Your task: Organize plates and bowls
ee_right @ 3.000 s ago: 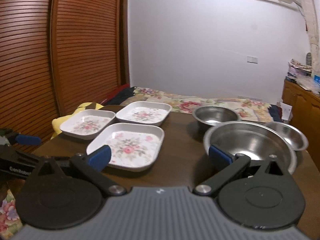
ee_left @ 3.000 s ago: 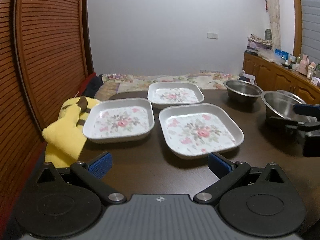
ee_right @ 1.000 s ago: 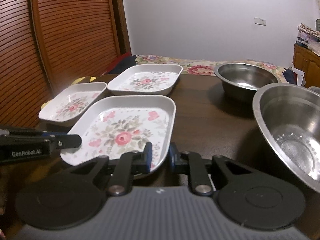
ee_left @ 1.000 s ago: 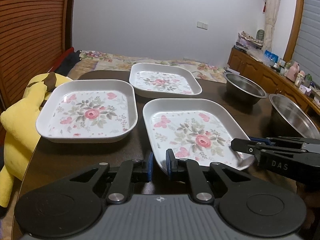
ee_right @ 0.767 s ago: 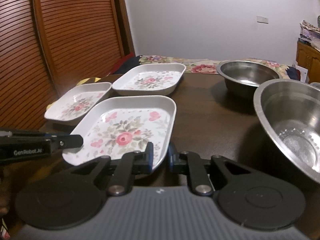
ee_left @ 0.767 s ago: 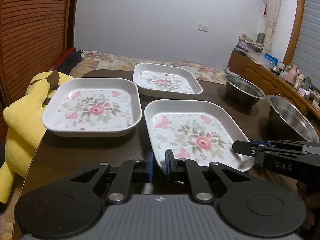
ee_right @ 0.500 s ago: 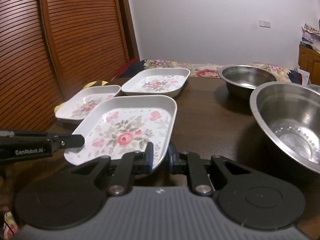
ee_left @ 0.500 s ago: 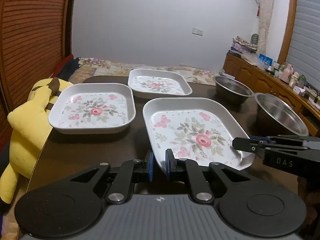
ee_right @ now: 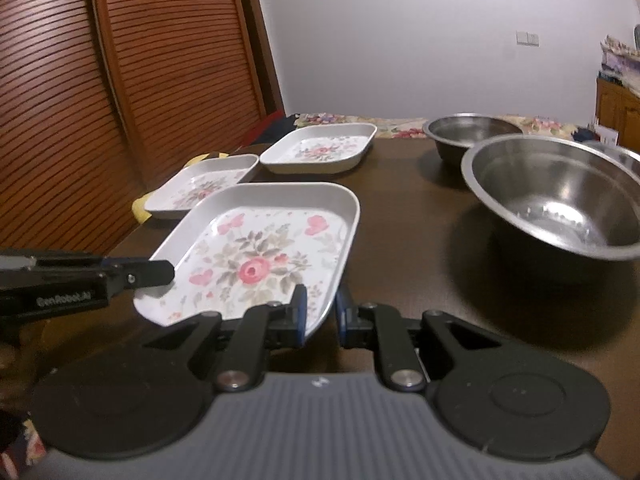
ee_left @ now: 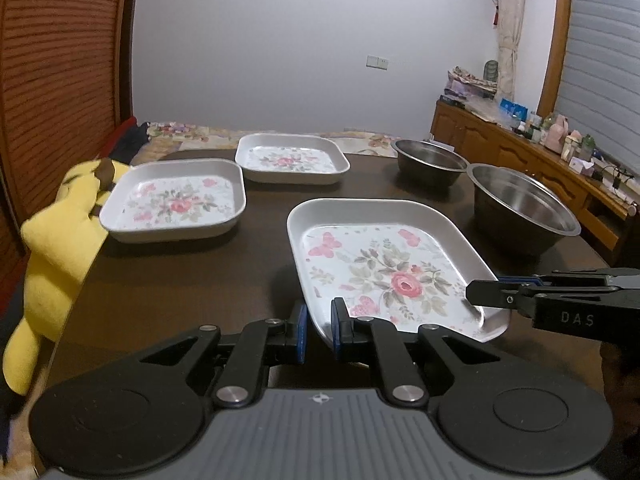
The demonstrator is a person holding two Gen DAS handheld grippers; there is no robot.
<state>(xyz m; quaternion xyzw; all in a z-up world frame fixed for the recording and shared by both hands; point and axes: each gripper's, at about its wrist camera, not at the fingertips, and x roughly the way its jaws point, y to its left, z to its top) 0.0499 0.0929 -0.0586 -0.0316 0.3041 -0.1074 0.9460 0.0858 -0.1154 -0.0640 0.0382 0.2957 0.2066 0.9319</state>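
Compared with a second earlier, the near floral plate (ee_left: 384, 276) had come up off the dark table (ee_left: 192, 280) and sat closer to the cameras, with the other dishes looking further back. Three seconds earlier both grippers were spread wide and holding nothing.

The left gripper (ee_left: 319, 326) was pinching the plate's near-left rim, blue pads tight on either side of the edge. The right gripper (ee_right: 320, 314) was doing the same on the near-right rim. In the left wrist view the right gripper (ee_left: 492, 294) came in from the right side and clamped the plate's corner; in the right wrist view the left gripper (ee_right: 160, 274) reached in from the left the same way. So the plate hung between the two, tilted a bit.

Two more floral plates were on the table behind it: one at the left (ee_left: 176, 204) next to a yellow plush toy (ee_left: 60, 240), one further back (ee_left: 290, 159). On the right were two steel bowls, a big one (ee_right: 560, 196) close by and a smaller one (ee_right: 472, 130) behind it. A wooden sideboard (ee_left: 520, 160) with clutter on top ran along the right wall.
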